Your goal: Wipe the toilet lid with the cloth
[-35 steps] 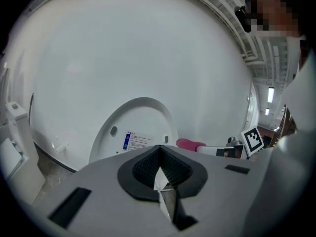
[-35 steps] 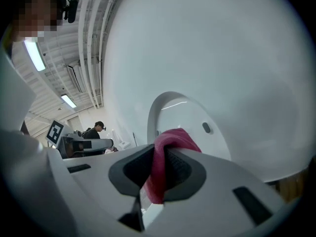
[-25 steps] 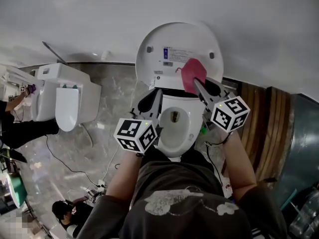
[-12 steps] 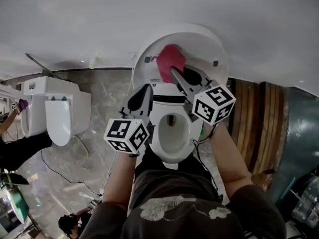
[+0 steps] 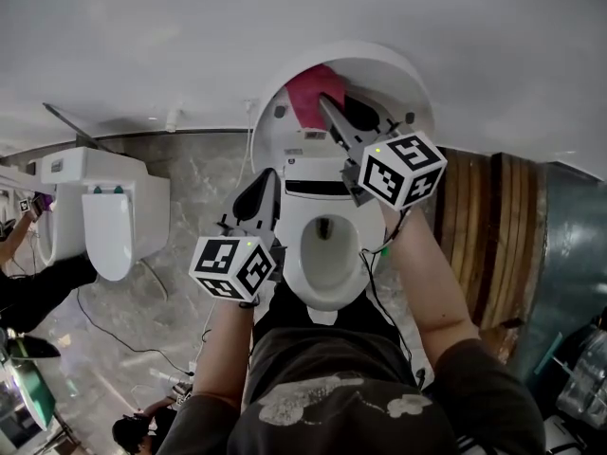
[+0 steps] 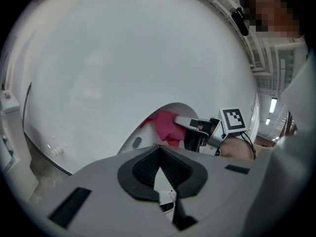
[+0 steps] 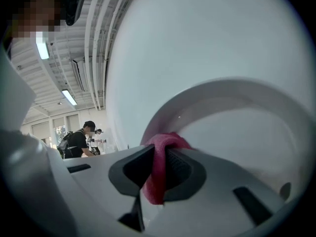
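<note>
Up near the top edge of the raised toilet lid, my right gripper is pinching the pink cloth and holding it against the lid's white inner face. In the right gripper view the cloth bunches out from between the jaws, clamped tight, with the curve of the lid right behind it.

My left gripper is lower down, by the left side of the toilet seat. Its jaws are pressed together with nothing in them. It's aimed toward the lid but well apart from the cloth, and from the left gripper view I can see the other gripper and the cloth up ahead.

Off to the left there's a second toilet on the marble floor, with a cable trailing across it.
</note>
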The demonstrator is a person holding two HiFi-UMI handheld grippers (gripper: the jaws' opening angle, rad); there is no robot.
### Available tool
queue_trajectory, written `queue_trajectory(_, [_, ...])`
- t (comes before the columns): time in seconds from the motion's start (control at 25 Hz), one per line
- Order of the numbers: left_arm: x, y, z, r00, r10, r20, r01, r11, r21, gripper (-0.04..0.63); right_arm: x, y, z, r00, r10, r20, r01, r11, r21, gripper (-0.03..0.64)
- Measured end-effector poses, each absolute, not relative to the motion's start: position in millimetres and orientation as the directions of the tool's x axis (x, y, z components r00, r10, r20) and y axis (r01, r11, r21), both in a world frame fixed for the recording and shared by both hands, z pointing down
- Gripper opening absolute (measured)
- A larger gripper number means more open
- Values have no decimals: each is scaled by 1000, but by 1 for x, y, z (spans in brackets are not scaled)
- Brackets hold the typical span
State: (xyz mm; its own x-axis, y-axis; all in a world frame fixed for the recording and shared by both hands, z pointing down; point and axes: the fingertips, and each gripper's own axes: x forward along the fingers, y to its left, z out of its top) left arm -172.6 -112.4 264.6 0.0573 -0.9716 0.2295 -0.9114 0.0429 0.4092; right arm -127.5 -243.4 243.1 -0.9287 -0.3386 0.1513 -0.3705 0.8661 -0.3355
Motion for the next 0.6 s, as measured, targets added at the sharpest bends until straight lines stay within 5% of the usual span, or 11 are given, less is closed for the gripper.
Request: queue_trajectory(0.6, [-111, -131, 266, 171, -961, 216, -917, -74, 393, 7, 5, -282, 255, -782, -604, 153, -616, 713, -336, 50])
